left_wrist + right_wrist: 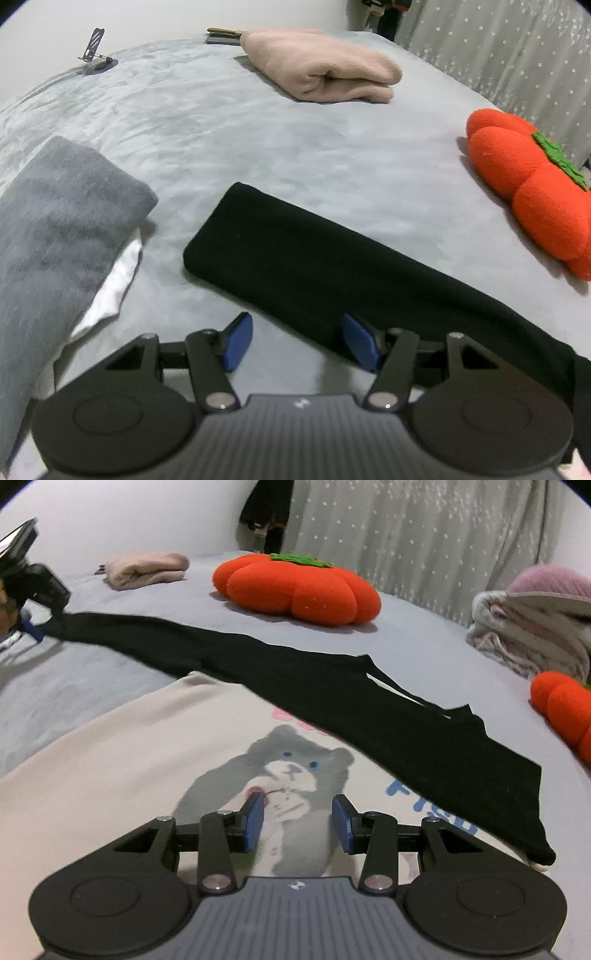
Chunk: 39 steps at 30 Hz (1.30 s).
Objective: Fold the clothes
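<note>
Black garment (332,686) lies in a long folded strip across the grey bedspread (258,129), its near edge overlapping a cream cat-print shirt (110,757). Right gripper (298,821) hovers over the cat print, jaws apart, empty. Left gripper (295,341) is released too, at the strip's near edge. Farther off: orange pumpkin cushion (295,587), folded pink garment (325,70).
</note>
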### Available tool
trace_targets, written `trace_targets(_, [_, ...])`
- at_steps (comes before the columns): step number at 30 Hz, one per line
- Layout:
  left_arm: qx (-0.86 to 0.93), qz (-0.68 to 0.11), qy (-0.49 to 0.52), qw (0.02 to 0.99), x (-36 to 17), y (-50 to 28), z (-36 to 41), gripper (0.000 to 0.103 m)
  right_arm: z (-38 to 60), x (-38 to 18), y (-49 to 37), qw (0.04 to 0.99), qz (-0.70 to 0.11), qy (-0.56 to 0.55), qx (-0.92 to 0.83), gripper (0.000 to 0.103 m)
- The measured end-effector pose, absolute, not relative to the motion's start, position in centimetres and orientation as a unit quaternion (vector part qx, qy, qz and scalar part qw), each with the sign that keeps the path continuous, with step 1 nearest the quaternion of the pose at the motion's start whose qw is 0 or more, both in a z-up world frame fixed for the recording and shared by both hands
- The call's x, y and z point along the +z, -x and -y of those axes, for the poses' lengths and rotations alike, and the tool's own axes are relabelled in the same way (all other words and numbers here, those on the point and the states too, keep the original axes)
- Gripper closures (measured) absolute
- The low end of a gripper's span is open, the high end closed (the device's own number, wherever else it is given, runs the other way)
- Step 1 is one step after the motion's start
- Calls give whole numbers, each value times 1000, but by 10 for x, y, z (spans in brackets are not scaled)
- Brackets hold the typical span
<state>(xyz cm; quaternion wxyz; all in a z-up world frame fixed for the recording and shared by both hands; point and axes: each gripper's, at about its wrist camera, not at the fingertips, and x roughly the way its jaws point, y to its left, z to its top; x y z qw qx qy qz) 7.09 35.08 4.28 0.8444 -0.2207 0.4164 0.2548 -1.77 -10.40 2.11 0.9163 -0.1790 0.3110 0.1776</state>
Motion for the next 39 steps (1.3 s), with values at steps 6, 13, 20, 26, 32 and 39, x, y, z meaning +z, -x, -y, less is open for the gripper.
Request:
trace_targets(6, [257,-411,213,848,39,-69,-361,46,100,24,38,916,-320,159,185,62])
trace_targets(13, [271,-403,230,844,39,-62,-383,46,85,24,65,902,-333,150,229,57])
trace_targets(20, [287,-391,235,842,38,-50,-406,46,82,24,78,903,-329,152,231,57])
trace_targets(26, [292,-374,274,836,41,-39,-426,46,80,25,80,901,-329,150,239,55])
trace_targets(32, [295,-361,296,834,43,-32,-440,47,73,27,87,898,-319,157,259,51])
trace_targets(39, [256,-323,349,841,43,-26,-445,47,71,26,87,898,-314,162,264,50])
